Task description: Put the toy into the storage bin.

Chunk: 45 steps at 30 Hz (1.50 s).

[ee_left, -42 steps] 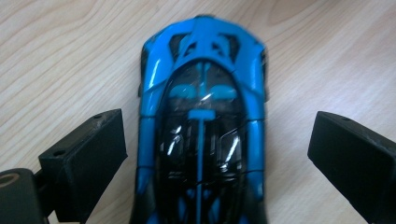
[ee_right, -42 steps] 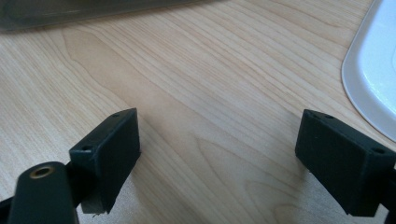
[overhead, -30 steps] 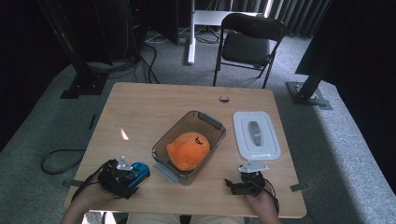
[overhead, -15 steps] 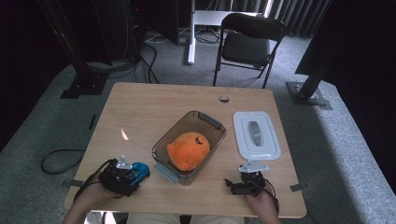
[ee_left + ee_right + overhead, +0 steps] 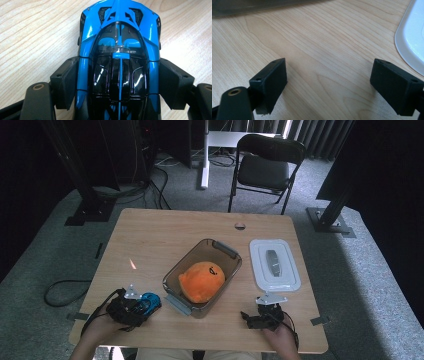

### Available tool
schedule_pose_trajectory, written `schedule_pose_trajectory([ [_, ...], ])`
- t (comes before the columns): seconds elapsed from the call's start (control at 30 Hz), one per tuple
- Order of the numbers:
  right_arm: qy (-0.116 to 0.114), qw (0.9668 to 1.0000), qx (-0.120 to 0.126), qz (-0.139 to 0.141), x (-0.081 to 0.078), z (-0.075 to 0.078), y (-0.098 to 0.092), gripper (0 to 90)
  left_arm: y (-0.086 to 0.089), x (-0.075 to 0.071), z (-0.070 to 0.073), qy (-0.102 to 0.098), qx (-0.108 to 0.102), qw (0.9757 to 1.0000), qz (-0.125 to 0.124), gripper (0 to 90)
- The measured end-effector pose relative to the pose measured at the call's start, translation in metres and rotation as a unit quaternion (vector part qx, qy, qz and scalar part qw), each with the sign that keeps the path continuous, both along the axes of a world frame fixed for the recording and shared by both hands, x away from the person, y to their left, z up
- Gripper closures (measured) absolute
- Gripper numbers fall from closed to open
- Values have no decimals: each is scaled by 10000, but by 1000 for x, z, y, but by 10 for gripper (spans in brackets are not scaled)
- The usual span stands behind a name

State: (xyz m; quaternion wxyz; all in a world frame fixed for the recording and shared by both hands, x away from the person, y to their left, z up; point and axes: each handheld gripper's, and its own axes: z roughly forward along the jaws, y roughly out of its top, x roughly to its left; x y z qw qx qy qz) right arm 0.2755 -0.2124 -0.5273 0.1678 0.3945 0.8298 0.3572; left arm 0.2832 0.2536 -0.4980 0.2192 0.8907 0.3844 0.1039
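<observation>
A blue and black toy car (image 5: 119,57) lies on the wooden table between the jaws of my left gripper (image 5: 117,82), which is shut on its sides. From above, the car (image 5: 149,300) and left gripper (image 5: 131,308) sit at the table's front left. An orange plush toy (image 5: 201,280) rests inside a clear grey container (image 5: 219,251) at the centre. The white lid (image 5: 274,264) lies flat to its right. My right gripper (image 5: 254,318) rests open at the front right, with bare wood between its jaws (image 5: 329,82).
The lid's white edge (image 5: 412,37) appears at the right of the right gripper view, and the container's base (image 5: 262,5) runs along the top. A black folding chair (image 5: 264,165) stands behind the table. A small round hole (image 5: 240,226) marks the table's far edge.
</observation>
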Motion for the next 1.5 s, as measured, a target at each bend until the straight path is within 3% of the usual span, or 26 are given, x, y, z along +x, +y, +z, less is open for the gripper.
schedule_pose_trajectory([
  [0.2,5,10000,5,-14,0,0,0,134,3,3,7,-68,-112,9999,88,286],
  [0.37,3,10000,4,-15,0,0,0,134,3,5,14,-156,-21,9998,146,287],
  [0.57,4,10000,5,-19,0,0,0,134,5,4,20,-241,-54,9996,161,287],
  [0.7,3,10000,5,-20,0,0,0,135,6,10,11,-77,59,9998,170,287],
  [0.77,4,10000,5,-20,0,0,0,135,7,13,8,6,-9,9999,159,286],
  [0.97,2,10000,5,-20,0,0,0,135,6,15,4,-9,-30,10000,77,285],
  [1.07,2,10000,5,-20,0,0,0,135,5,12,4,-108,32,9999,93,282],
  [1.13,2,10000,5,-20,0,0,0,135,5,10,3,-73,52,9998,152,267],
  [1.2,3,10000,5,-20,0,0,0,135,6,9,4,-63,72,9997,240,184],
  [1.33,3,10000,5,-20,0,0,0,134,10,9,3,54,77,9992,384,171],
  [1.43,3,10000,5,-20,0,0,0,135,10,7,-1,135,137,9991,375,151],
  [1.5,2,10000,5,-20,0,0,0,135,11,5,-1,119,128,9995,245,148],
])
